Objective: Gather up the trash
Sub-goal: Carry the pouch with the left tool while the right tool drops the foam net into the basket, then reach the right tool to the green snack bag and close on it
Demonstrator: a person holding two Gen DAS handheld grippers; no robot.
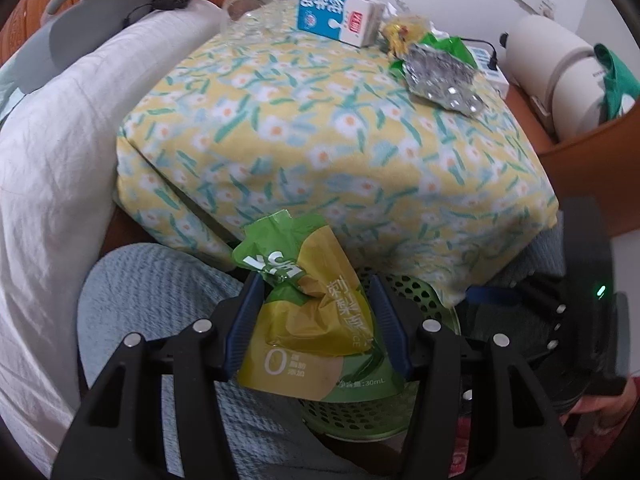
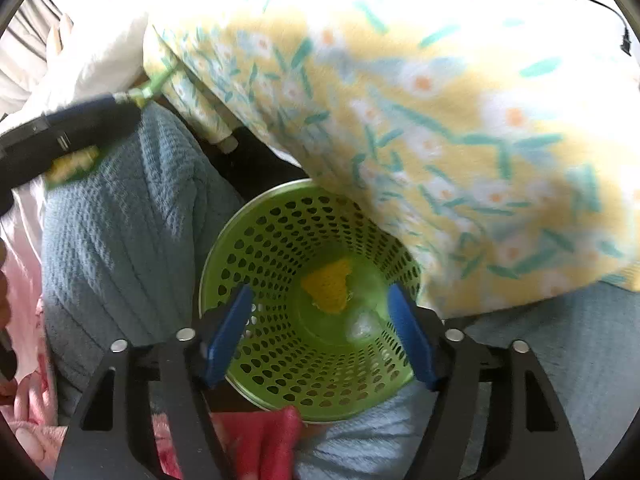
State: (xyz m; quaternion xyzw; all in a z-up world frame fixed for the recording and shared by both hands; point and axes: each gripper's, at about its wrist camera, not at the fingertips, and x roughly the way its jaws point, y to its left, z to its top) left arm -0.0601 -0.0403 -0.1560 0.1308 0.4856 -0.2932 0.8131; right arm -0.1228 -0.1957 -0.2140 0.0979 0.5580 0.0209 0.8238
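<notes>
The left tongs (image 1: 318,320) pinch a crumpled green-and-yellow juice pouch (image 1: 312,320) between their blue pads, above the rim of a round green perforated plastic basket (image 2: 280,344). The right tongs (image 2: 320,332) stand spread with nothing between them, right over the basket's mouth; a yellow scrap (image 2: 330,284) and a clear wrapper (image 2: 362,326) lie on its bottom. On the flower-print cloth (image 1: 320,136) remain a blue-and-white milk carton (image 1: 340,16) and a crumpled silver foil bag (image 1: 440,76).
</notes>
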